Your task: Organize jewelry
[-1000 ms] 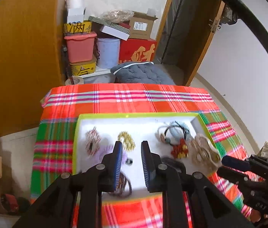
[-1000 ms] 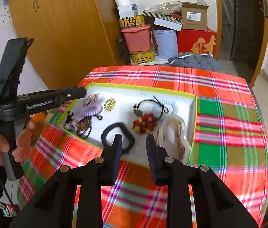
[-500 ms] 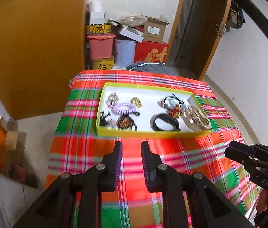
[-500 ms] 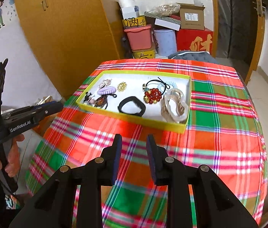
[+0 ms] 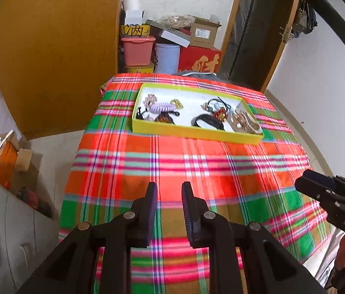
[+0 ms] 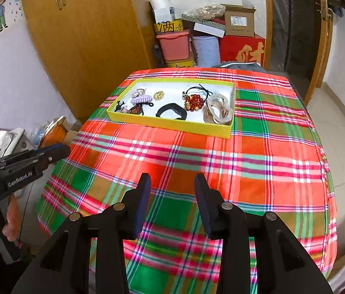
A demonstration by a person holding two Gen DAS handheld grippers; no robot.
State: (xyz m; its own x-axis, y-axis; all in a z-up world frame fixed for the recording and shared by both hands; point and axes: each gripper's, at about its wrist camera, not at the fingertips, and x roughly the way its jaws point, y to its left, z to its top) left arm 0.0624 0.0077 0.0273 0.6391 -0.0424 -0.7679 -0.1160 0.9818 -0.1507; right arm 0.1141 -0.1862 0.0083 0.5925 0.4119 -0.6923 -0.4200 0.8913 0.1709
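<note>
Yellow-walled tray (image 6: 170,125) sits on the far half of the plaid tabletop (image 6: 197,161), well apart from both grippers. In it lie a black band (image 6: 172,110), red beads (image 6: 194,101), a lilac coil tie (image 6: 141,98) and a pale chain-like piece (image 6: 217,109): all probably light, mostly soft or loose, the beads slippery. Pinch each at a single loop or strand. The left gripper (image 5: 169,196) has its jaws slightly apart and empty; the right gripper (image 6: 172,186) jaws have just been opening, nothing between them.
</note>
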